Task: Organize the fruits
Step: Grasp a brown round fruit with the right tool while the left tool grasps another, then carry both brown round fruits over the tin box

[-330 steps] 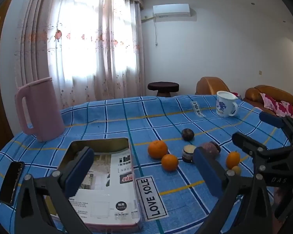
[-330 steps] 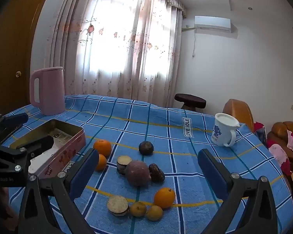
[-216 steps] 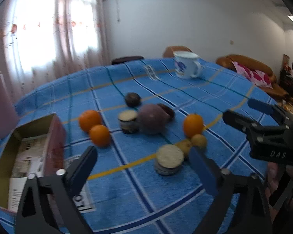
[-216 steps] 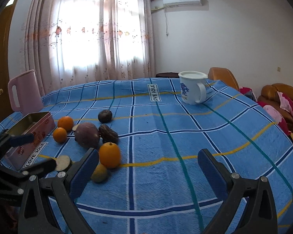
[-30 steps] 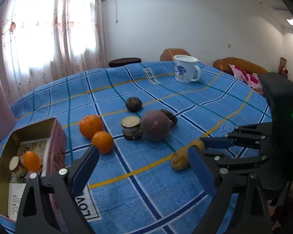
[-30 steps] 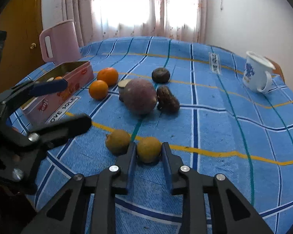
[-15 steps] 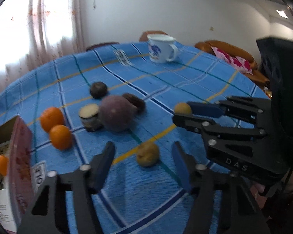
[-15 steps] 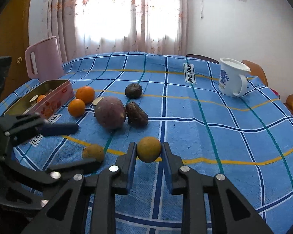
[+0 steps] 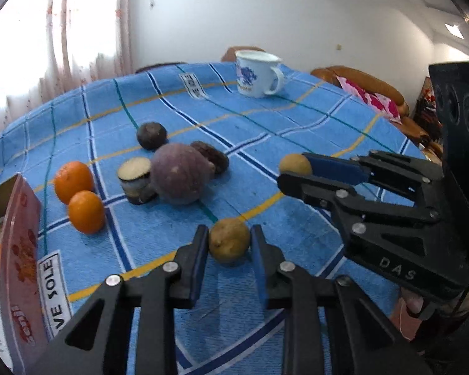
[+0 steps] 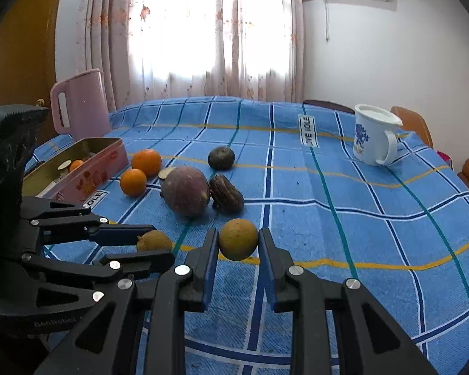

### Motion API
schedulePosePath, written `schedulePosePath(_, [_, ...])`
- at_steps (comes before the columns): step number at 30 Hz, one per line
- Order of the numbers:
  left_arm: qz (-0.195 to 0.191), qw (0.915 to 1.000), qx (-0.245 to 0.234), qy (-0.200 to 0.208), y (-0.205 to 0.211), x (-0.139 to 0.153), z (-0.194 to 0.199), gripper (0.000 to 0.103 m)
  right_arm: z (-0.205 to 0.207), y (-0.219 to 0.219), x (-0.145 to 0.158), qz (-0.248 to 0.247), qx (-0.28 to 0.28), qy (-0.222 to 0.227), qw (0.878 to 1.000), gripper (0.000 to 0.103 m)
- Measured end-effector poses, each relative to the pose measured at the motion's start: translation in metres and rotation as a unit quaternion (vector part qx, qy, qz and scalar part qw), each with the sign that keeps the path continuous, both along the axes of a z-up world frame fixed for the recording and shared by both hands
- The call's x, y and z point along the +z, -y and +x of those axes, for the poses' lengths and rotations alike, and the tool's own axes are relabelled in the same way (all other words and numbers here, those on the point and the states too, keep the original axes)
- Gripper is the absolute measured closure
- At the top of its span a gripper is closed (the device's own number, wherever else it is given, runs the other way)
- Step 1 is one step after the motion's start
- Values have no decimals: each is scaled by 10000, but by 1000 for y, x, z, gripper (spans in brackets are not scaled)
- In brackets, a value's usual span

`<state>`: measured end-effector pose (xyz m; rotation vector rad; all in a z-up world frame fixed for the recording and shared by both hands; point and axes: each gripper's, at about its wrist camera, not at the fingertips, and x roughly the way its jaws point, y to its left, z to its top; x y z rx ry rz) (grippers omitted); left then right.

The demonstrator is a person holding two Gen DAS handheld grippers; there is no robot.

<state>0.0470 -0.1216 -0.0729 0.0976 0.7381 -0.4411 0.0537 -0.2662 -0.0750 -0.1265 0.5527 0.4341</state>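
Observation:
My left gripper (image 9: 229, 247) is shut on a small yellow-brown fruit (image 9: 229, 244) that rests on the blue tablecloth. My right gripper (image 10: 238, 243) is shut on a second yellow-brown fruit (image 10: 238, 243) and holds it above the cloth; it also shows in the left wrist view (image 9: 294, 164). Two oranges (image 9: 86, 211) (image 9: 73, 181), a large purple fruit (image 9: 179, 177), a cut dark fruit (image 9: 136, 179), a dark wrinkled fruit (image 9: 211, 156) and a dark round fruit (image 9: 151, 135) lie beyond. The pink tin box (image 10: 78, 168) at the left holds an orange (image 10: 76, 164) and a cut piece.
A white mug (image 10: 373, 139) stands at the far right of the table. A pink jug (image 10: 78, 106) stands behind the tin. Sofas (image 9: 359, 81) sit past the table's right edge. Curtains (image 10: 203, 31) hang behind.
My left gripper has moved in and shut on the yellow-brown fruit on the cloth. My right gripper has kept its fruit lifted.

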Motion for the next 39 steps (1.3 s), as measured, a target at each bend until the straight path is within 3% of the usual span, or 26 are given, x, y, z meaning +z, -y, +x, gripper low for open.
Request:
schedulePosePath(12, [-48,9962,355,788,-11,12,-21,75,-14,2,5,56,110,493,9987,76])
schedulePosePath(39, [-87,9847,825,1530,-31,32,-38,75,-29,5,8,175,122,969,9951,76])
